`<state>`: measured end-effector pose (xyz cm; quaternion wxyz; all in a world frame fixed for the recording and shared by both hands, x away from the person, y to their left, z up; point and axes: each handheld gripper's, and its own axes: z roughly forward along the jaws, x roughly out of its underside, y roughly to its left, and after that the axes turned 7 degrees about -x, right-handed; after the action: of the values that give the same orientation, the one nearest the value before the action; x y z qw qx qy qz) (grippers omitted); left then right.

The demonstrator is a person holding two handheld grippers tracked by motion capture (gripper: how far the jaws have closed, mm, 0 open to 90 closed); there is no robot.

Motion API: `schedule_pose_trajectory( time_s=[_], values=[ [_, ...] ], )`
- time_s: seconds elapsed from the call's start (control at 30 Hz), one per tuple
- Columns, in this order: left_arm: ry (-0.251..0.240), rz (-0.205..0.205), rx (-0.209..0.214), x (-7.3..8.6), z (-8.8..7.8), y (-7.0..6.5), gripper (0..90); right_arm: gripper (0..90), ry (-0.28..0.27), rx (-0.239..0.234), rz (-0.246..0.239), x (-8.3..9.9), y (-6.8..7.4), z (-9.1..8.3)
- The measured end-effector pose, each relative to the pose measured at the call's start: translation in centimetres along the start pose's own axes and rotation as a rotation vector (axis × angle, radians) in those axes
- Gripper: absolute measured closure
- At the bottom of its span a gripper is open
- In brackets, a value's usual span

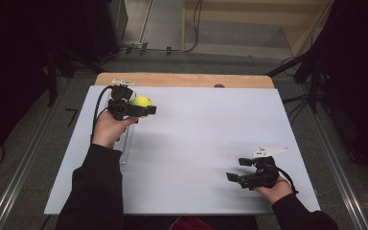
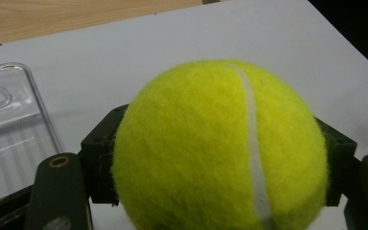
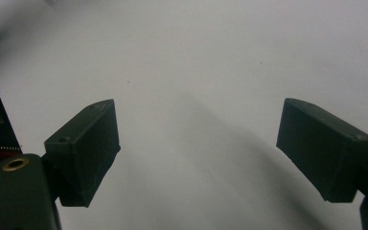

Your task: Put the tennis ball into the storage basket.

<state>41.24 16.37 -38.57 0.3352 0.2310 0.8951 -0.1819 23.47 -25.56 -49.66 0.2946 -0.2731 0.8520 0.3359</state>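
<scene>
Your tennis ball is clamped between the jaws of your left gripper, near the desk's far left corner, beside a clear plastic tray. Your right gripper sits near the front right corner, jaws wide apart, holding nothing.

Both of the person's arms wear black long sleeves reaching to the wrists. Each hand carries a matte black two-jaw gripper: the left gripper trails a black cable, the right gripper is topped by a pale grey three-cornered plate. Blocky black pads face each other, a brass-ringed screw hole beside one.
</scene>
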Motion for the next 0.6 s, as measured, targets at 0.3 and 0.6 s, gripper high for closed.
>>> schedule_pose_trajectory(
  time_s=[0.3,0.6],
  values=[
    [-0.014,-0.021,-0.041,0.3,-0.9,1.1,26.0,12.9,0.002,-0.001,-0.002,-0.1,-0.1,0.1],
    [-0.02,-0.052,-0.073,0.8,-1.6,2.5,26.0,12.8,0.005,-0.004,-0.006,-0.3,-0.1,0.3]
  ],
)
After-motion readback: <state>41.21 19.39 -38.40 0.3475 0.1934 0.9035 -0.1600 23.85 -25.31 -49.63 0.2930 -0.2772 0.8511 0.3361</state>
